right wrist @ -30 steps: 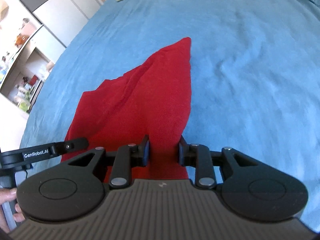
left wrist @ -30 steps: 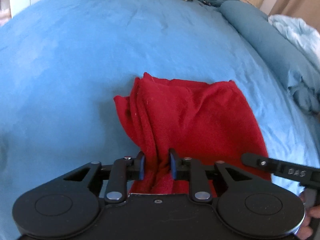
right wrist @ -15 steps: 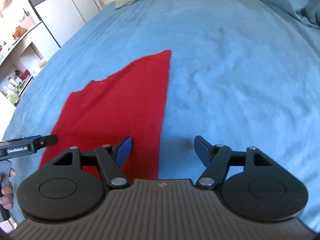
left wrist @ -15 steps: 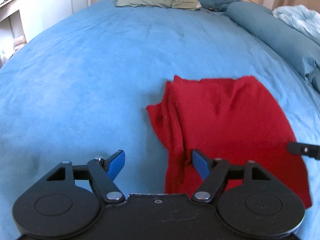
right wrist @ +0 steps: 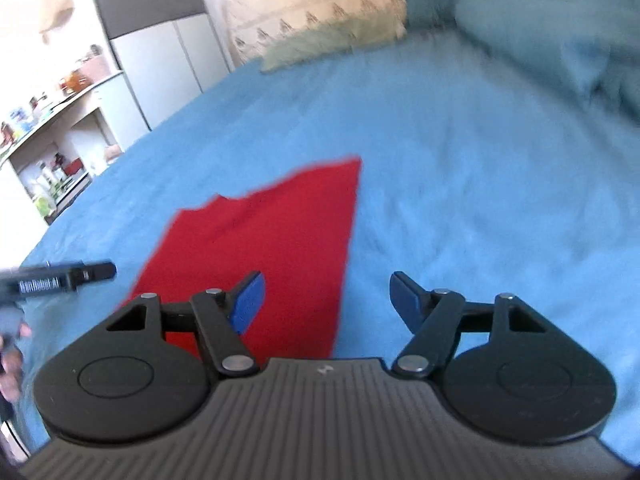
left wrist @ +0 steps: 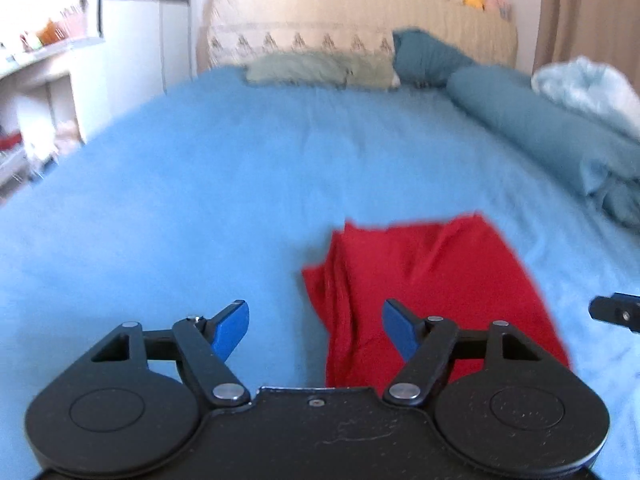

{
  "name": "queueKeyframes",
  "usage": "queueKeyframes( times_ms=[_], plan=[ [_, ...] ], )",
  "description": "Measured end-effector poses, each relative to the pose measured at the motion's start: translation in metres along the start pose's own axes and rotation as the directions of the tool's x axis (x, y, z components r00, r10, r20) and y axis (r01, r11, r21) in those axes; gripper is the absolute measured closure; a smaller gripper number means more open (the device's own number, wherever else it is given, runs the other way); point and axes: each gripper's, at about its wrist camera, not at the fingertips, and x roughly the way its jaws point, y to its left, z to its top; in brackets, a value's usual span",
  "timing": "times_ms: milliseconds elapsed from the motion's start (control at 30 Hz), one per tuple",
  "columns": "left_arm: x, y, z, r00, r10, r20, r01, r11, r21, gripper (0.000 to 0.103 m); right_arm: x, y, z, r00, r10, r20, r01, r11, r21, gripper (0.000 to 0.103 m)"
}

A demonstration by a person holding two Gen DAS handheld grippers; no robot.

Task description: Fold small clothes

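A red garment (left wrist: 432,280) lies folded on the blue bedsheet (left wrist: 200,200), bunched in creases along its left edge. My left gripper (left wrist: 316,328) is open and empty, raised above the garment's near left edge. In the right wrist view the garment (right wrist: 280,240) lies flat with a straight right edge. My right gripper (right wrist: 326,300) is open and empty, above the garment's near right corner. The tip of the right gripper shows at the right edge of the left wrist view (left wrist: 616,312), and the left gripper (right wrist: 60,278) shows at the left of the right wrist view.
Pillows (left wrist: 320,68) and a headboard lie at the far end of the bed. A rolled teal duvet (left wrist: 540,124) and a pale blue blanket (left wrist: 588,88) run along the right side. White shelves and a cupboard (right wrist: 80,120) stand left of the bed.
Both grippers were shut on the red garment a second ago. They opened, let it drop onto the sheet, and have since risen and pulled back.
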Motion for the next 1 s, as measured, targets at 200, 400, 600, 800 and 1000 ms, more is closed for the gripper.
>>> queueKeyframes(
  times_ms=[200,400,600,800,1000],
  plan=[
    [-0.122,-0.005,0.021,0.997,0.039,0.069,-0.039,0.999,0.001,0.000,-0.111,0.053,0.018,0.995,-0.047,0.085,0.050,0.998,-0.035,0.000],
    [-0.196,-0.007,0.004,0.990,0.108,0.086,-0.110,0.994,0.014,0.000,-0.184,0.085,0.004,0.988,-0.133,0.079,0.135,0.990,-0.032,0.000],
    [-0.221,-0.011,-0.032,0.996,0.078,0.045,-0.079,0.997,0.024,0.000,-0.219,0.093,-0.028,0.977,-0.212,0.005,0.212,0.977,-0.023,0.000],
    [-0.229,-0.022,-0.052,0.997,0.068,0.038,-0.071,0.995,0.070,0.000,-0.233,0.096,-0.059,0.965,-0.257,-0.049,0.255,0.966,-0.031,0.000],
    [-0.233,-0.023,-0.058,0.997,0.073,0.030,-0.075,0.994,0.074,0.000,-0.235,0.100,-0.064,0.962,-0.268,-0.057,0.266,0.963,-0.033,0.000]
  ],
)
